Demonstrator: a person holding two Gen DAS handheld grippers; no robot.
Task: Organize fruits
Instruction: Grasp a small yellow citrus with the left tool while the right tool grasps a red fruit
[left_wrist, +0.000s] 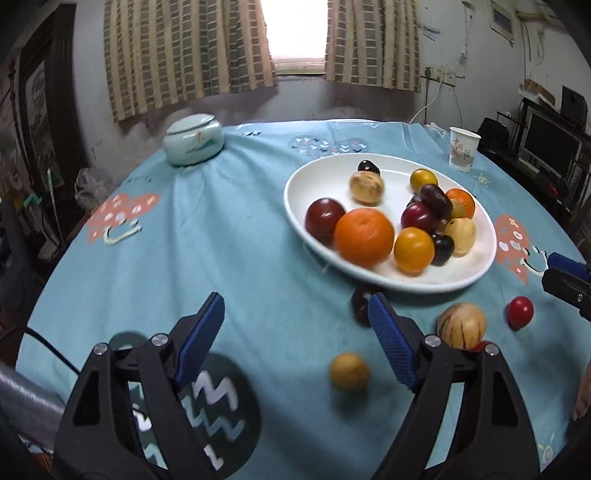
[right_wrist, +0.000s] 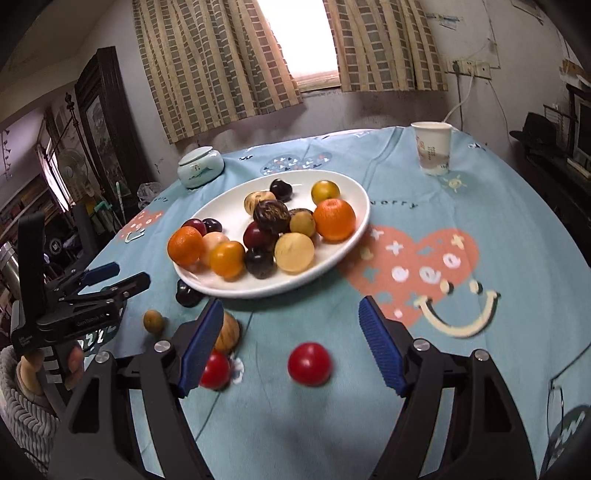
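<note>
A white oval plate (left_wrist: 295, 206) (right_wrist: 225, 205) holds several fruits: oranges, dark plums, yellow and tan ones. Loose on the blue cloth lie a dark plum (left_wrist: 360, 304) (right_wrist: 186, 291), a small yellow fruit (left_wrist: 349, 371) (right_wrist: 153, 321), a striped tan fruit (left_wrist: 461, 325) (right_wrist: 229, 332) and a red fruit (left_wrist: 520, 312) (right_wrist: 309, 363). A second red fruit (right_wrist: 216, 369) is half hidden behind my right gripper's left finger. My left gripper (left_wrist: 295, 306) (right_wrist: 129, 274) is open and empty. My right gripper (right_wrist: 291, 314) (left_wrist: 548, 271) is open, with the red fruit lying untouched between its fingers.
A pale lidded ceramic jar (left_wrist: 194, 138) (right_wrist: 199, 168) stands at the back left of the round table. A paper cup (left_wrist: 463, 147) (right_wrist: 434, 147) stands at the back right. A hand (right_wrist: 74, 365) holds the left gripper. Dark furniture lines the right wall.
</note>
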